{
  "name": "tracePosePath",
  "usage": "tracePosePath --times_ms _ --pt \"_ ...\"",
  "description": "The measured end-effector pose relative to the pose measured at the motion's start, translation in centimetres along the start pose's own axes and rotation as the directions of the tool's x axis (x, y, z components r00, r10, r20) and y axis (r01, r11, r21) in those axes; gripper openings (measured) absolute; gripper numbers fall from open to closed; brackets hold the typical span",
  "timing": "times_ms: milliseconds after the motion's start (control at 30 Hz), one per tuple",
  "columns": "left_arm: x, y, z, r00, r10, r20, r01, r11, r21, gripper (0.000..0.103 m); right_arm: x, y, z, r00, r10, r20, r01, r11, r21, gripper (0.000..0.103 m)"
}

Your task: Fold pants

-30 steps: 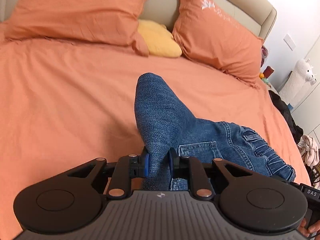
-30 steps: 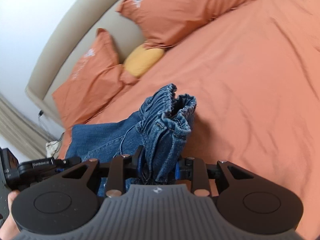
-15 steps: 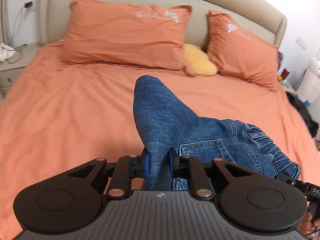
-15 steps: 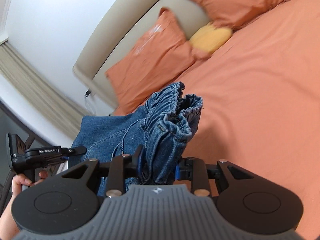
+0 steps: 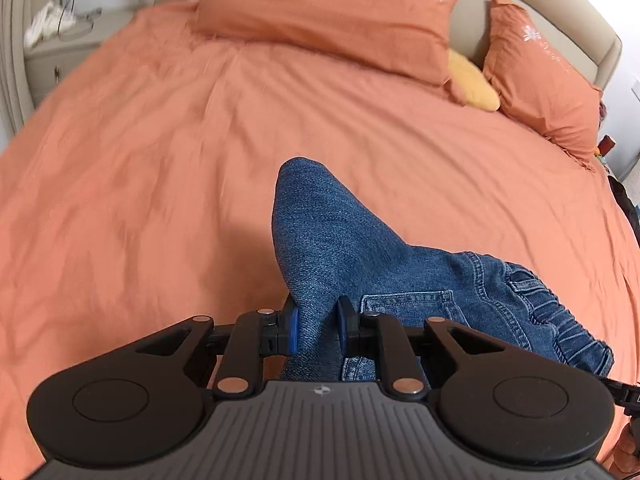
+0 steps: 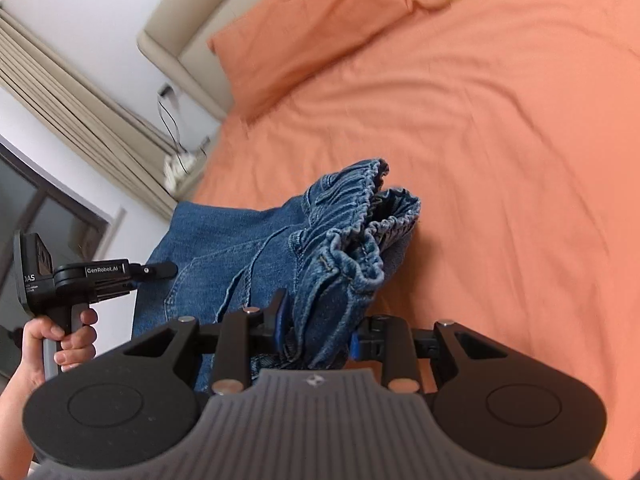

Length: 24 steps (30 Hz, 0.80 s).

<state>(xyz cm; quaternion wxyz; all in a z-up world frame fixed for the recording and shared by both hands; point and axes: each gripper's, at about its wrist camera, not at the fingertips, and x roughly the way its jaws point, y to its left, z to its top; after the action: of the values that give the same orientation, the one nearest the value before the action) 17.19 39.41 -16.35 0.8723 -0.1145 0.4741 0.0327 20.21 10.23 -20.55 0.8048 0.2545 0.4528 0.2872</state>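
Note:
A pair of blue denim pants (image 5: pixel 360 248) is held up above the orange bed. My left gripper (image 5: pixel 316 330) is shut on a fold of the leg fabric, which sticks up between the blue pads. My right gripper (image 6: pixel 316 338) is shut on the bunched elastic waistband (image 6: pixel 360 216). The pants span between the two grippers, back pocket (image 5: pixel 404 304) showing. The left gripper body (image 6: pixel 96 276) and the hand holding it show at the left of the right wrist view.
The orange bedsheet (image 5: pixel 160 160) spreads below. Two orange pillows (image 5: pixel 332 12) and a yellow cushion (image 5: pixel 472 80) lie by the beige headboard (image 6: pixel 176 36). A nightstand (image 5: pixel 60 44) with cables stands at the left, curtains (image 6: pixel 72 96) beside it.
Both grippers have swung with the pants still gripped. The views now look more to the left side of the bed, showing the nightstand and curtains. The grips have not changed.

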Motion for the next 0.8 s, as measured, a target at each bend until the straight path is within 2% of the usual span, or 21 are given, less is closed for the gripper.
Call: tracePosePath --times_ms 267,467,567,600,700,733,800 --pt "5.2 3.8 -2.3 0.999 -0.038 -0.034 0.034 0.993 -0.11 0.021 3.6 -2.2 -2.6 0.989 -0.084 -0.121 0.083 0.996 -0.015 0.025" --pt "8.4 4.5 -3.0 0.998 -0.046 -0.051 0.041 0.994 -0.099 0.028 6.4 -3.5 -2.7 0.974 -0.141 -0.175 0.137 0.99 -0.032 0.028" --pt "9.1 4.4 -2.9 0.997 -0.06 -0.054 0.054 0.992 -0.111 0.031 7.5 -4.1 -2.8 0.971 -0.156 -0.184 0.154 0.988 -0.024 0.033" --pt "8.8 4.1 -2.7 0.997 -0.05 -0.055 0.044 0.993 -0.106 0.036 7.6 -4.2 -2.7 0.97 -0.155 -0.185 0.157 0.988 -0.007 0.034" --pt "7.2 3.3 -2.4 0.999 0.005 -0.035 -0.008 0.997 -0.077 0.049 7.3 -3.8 -2.3 0.971 -0.167 -0.172 0.164 0.986 -0.036 0.052" --pt "6.8 3.3 -2.4 0.999 0.017 -0.028 -0.019 0.997 -0.073 0.049 6.9 -3.6 -2.0 0.972 -0.165 -0.165 0.157 0.986 -0.059 0.06" --pt "5.1 3.2 -2.4 0.999 0.048 0.004 -0.048 0.997 -0.055 0.049 5.7 -3.0 -1.5 0.975 -0.168 -0.148 0.153 0.982 -0.111 0.062"
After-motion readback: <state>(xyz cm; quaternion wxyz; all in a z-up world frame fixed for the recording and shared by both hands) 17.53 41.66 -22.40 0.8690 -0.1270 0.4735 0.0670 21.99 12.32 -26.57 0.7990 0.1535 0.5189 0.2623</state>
